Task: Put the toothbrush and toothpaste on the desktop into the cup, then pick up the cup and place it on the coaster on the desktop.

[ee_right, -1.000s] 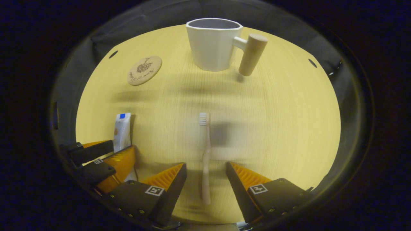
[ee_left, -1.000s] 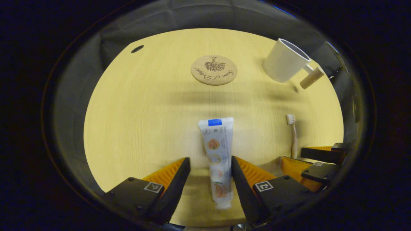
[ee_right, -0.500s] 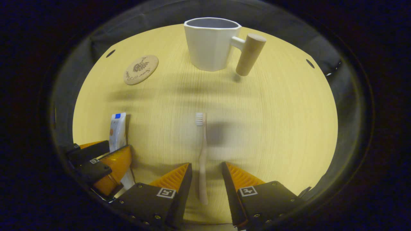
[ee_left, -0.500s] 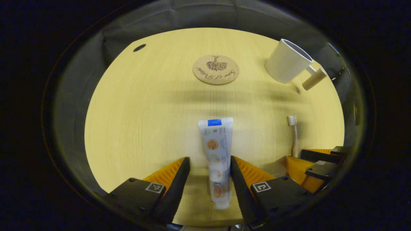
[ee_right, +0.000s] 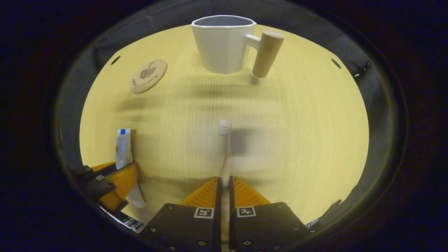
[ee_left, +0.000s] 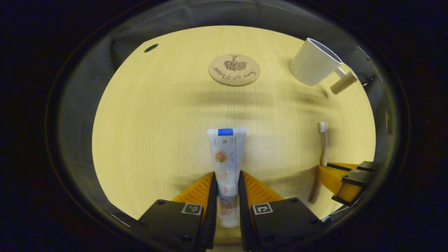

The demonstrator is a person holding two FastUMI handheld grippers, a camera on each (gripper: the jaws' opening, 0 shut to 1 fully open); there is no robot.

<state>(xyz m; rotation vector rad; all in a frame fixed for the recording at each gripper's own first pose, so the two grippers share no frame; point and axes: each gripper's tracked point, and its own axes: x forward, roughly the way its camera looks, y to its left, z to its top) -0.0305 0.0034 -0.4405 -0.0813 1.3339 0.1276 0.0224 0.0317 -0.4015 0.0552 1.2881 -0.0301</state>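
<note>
In the left gripper view, my left gripper [ee_left: 226, 189] is shut on the white toothpaste tube [ee_left: 224, 157], which lies lengthwise on the wooden desktop [ee_left: 157, 115] with its flat blue-marked end pointing away. In the right gripper view, my right gripper [ee_right: 224, 189] is shut on the handle of the pale toothbrush [ee_right: 225, 147], bristles pointing away. The white cup [ee_right: 222, 43] with a wooden handle [ee_right: 266, 52] stands upright at the far side. The round cork coaster [ee_left: 233, 69] lies beyond the tube. The right gripper [ee_left: 341, 182] holding the toothbrush [ee_left: 323, 143] shows at the right; the left gripper [ee_right: 112, 182] with the tube [ee_right: 122, 147] at the left.
The cup [ee_left: 315, 61] stands to the right of the coaster in the left gripper view. The coaster [ee_right: 148, 75] lies left of the cup in the right gripper view. Small dark holes [ee_left: 151, 47] [ee_right: 336, 63] mark the desktop's far corners. Black cloth surrounds the table.
Both grippers have gone from open to shut: the left one around the toothpaste tube, the right one around the toothbrush handle. Cup and coaster have not moved.
</note>
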